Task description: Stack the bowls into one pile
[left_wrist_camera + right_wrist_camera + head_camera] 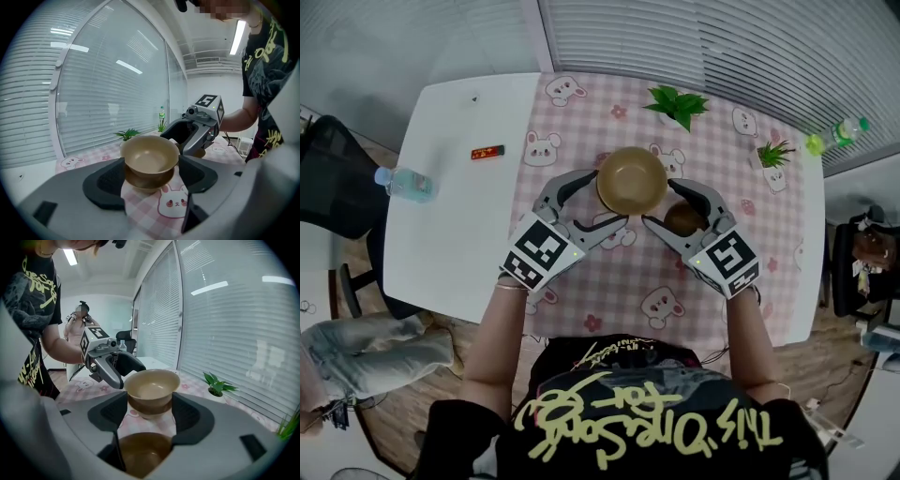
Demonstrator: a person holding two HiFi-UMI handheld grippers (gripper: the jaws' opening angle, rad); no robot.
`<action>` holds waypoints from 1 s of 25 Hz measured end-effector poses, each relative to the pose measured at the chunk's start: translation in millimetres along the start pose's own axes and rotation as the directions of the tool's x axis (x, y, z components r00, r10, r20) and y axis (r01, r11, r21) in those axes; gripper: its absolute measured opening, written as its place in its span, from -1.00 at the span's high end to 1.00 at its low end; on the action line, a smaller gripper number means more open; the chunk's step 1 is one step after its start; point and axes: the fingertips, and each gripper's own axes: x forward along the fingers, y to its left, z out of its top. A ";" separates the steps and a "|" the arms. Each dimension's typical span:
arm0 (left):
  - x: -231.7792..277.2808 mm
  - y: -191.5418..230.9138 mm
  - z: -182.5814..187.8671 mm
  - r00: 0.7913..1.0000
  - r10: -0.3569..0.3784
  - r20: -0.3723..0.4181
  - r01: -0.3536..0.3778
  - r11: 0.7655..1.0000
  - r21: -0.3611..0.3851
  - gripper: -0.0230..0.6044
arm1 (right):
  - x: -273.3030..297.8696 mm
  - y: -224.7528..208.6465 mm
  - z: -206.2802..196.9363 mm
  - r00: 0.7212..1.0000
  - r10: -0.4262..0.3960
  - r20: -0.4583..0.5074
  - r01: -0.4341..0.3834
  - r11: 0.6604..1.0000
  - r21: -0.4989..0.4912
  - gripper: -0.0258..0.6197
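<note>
A tan bowl (632,178) sits nested in a brown bowl on the pink chequered cloth (619,277); this pile (151,165) fills the middle of both gripper views (151,392). My left gripper (606,200) is open, its tips at the pile's left and near sides, and no pad is seen pressing on it. A second brown bowl (682,219) lies to the right of the pile. My right gripper (659,203) is open over it, and the bowl (140,453) shows low between the fingers, near their base. The two grippers face each other across the pile.
Two small potted plants (678,103) (773,153) stand at the cloth's far side. On the bare white table to the left lie a water bottle (405,184) and a red packet (487,151). Chairs flank the table. A second person (79,322) stands far off.
</note>
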 end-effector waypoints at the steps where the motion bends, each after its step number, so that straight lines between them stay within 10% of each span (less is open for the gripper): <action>1: 0.7 0.8 -1.8 1.000 0.000 -0.006 0.000 1.000 -0.002 -0.22 | 1.7 -0.3 -1.6 1.000 0.005 -0.013 -0.005 1.000 0.002 -0.01; 25: 8.4 3.5 -29.7 0.992 0.012 -0.126 -0.012 1.000 0.002 -0.21 | 19.0 0.7 -25.4 0.980 0.053 -0.193 -0.050 0.999 0.016 -0.01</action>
